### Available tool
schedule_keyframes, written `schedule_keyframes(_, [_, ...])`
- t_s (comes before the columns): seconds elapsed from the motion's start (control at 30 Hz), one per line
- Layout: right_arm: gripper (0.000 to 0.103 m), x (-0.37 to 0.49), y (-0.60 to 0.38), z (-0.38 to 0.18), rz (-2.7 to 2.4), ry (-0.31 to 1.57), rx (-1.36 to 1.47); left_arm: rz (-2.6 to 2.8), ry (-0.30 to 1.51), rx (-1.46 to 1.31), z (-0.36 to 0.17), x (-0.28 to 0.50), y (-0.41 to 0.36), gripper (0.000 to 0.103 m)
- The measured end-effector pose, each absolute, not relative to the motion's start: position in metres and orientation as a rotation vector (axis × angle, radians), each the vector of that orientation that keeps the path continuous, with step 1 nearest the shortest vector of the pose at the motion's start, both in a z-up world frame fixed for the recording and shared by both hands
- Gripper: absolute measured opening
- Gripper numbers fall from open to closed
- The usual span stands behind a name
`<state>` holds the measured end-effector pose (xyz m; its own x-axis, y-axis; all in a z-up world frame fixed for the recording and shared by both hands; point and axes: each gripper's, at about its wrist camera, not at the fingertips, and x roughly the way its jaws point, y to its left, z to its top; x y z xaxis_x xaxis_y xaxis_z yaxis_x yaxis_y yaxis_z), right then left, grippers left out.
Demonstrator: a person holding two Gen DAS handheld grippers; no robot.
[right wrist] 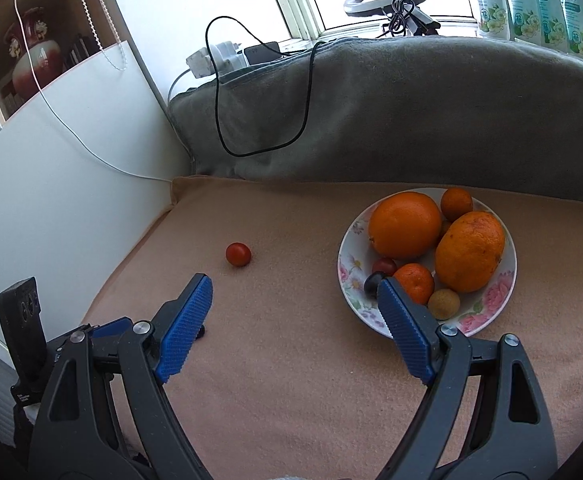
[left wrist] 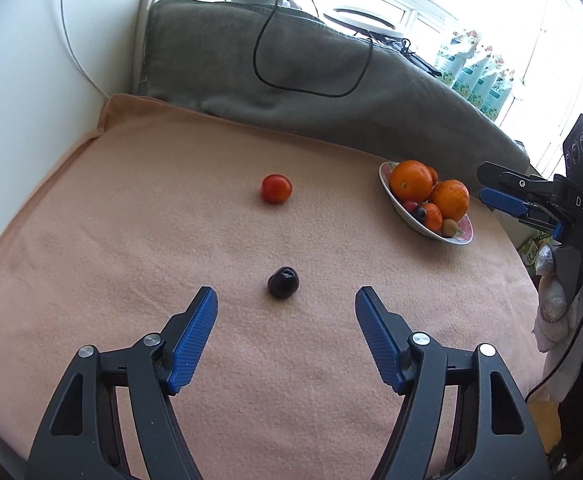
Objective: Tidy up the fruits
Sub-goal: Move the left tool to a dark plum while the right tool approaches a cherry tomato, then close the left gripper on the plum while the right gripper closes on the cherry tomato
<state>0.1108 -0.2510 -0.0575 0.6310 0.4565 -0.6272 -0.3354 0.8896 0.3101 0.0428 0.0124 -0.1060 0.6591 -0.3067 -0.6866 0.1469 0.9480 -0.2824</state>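
1. We see the left hand-held gripper (left wrist: 285, 294) with its jaws spread and empty, tilted down toward the peach-covered desk (left wrist: 131, 240).
2. The dark plum (left wrist: 283, 282) lies on the cloth directly ahead of it, just beyond the fingertips and centred on the gap between them. It is roundish, so we judge no long axis matters for the grasp; a short push forward and down should bring the pads to either side.
3. The right hand-held gripper (right wrist: 293, 286) is spread too, holding nothing, and hovers near the plate (right wrist: 349, 280) toward the desk's right edge. The left one is plainly nearer the plum.
4. A red tomato (left wrist: 276, 188) sits alone farther on, toward the desk's far edge, well apart from both plum and plate.
5. Loose on the cloth, we count two: one plum, one tomato.
6. On the plate we count two large oranges (right wrist: 405, 225), two small ones, one small red fruit, one dark fruit and one yellowish round fruit; a sliver of something orange behind them is too hidden to count.
7. We judge the plum is next for the plate, then the tomato.
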Motion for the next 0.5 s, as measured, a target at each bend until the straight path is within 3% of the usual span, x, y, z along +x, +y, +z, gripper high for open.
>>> schedule_keyframes(0.2, [0.087,0.128,-0.222,-0.067,0.503,0.808,0.127,-0.285,0.831,-0.222,-0.116,0.049,0.008,0.067])
schedule_keyframes(0.33, [0.087,0.142,-0.202,-0.078,0.523,0.844,0.105,-0.301,0.848,-0.226,-0.121,0.057,0.006,0.054])
schedule_keyframes(0.5, [0.083,0.164,-0.181,-0.091,0.541,0.895,0.100,-0.318,0.859,-0.223,-0.126,0.064,0.005,0.054])
